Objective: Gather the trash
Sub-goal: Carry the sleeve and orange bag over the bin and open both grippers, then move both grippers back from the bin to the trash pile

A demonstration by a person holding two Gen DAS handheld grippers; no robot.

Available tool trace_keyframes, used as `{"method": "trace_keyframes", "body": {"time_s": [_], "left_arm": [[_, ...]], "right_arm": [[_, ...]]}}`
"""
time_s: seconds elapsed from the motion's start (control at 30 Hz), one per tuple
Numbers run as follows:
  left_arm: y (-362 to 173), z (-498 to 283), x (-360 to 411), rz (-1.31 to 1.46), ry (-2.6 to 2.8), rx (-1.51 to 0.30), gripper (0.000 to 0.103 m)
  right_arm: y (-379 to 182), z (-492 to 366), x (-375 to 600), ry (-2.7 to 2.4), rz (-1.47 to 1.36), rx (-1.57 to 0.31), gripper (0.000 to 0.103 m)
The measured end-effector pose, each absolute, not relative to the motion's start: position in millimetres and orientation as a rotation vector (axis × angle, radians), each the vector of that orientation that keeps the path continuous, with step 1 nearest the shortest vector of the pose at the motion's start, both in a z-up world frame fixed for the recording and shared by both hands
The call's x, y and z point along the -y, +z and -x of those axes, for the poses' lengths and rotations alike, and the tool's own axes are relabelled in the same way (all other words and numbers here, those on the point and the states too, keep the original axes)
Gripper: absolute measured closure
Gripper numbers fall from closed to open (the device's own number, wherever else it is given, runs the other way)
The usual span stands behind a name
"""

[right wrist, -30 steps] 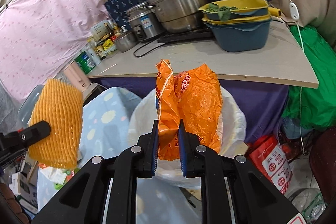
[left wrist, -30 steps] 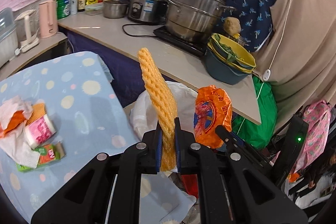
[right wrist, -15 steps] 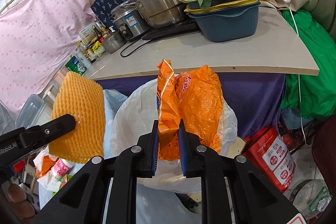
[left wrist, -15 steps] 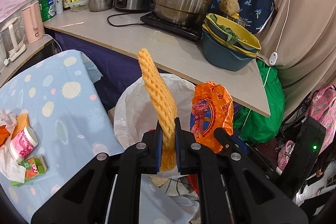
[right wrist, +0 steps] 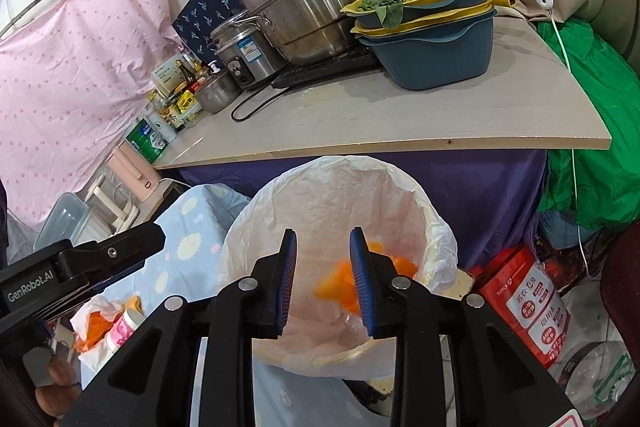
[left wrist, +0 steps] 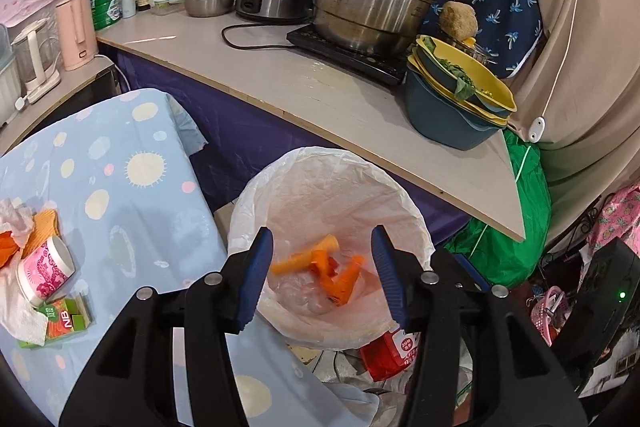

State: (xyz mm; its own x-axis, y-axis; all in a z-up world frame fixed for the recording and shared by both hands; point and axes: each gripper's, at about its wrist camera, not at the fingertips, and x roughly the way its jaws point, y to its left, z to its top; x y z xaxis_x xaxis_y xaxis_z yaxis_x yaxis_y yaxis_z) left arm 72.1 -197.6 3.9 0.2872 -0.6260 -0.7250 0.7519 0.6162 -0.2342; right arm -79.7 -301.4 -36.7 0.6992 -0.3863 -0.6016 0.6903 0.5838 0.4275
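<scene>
Both sets of fingers being held spread, empty, above lined bin (left wrist: 280,187); orange scraps (left wrist: 320,267) lying at bin bottom. Remaining trash pile (left wrist: 38,275) being left on bench (left wrist: 132,203), far left of bin, nearer left gripper (left wrist: 322,279) than right gripper (right wrist: 323,281).

I see orange trash (left wrist: 320,267) in the white bin liner (left wrist: 332,183), beside a pale-blue tablecloth (left wrist: 132,195) dotted yellow and pink.
</scene>
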Motion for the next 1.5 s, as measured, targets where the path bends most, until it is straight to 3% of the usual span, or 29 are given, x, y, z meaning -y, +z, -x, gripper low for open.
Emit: {"method": "trace_keyframes", "body": {"time_s": [0.57,1.07,1.27,1.37,1.5], "left_arm": [[9,-90,149,-0.091,-0.840,-0.892,0.053],[-3,-134,19,0.038,-0.549,-0.937,0.042],[-18,-155,-42,0.115,-0.406,-0.975,0.036],[-28,-165,-69,0.156,-0.321,-0.986,0.029],[-44,-179,-101,0.222,-0.252,-1.023,0.028]], "right_arm": [[-23,60,272,-0.604,-0.644,-0.498,0.075],[-21,3,195,-0.444,-0.563,-0.573,0.075],[-26,-26,159,-0.368,-0.533,-0.615,0.075],[-27,-40,139,-0.332,-0.510,-0.634,0.075],[-28,-61,116,-0.283,-0.482,-0.658,0.075]]}}
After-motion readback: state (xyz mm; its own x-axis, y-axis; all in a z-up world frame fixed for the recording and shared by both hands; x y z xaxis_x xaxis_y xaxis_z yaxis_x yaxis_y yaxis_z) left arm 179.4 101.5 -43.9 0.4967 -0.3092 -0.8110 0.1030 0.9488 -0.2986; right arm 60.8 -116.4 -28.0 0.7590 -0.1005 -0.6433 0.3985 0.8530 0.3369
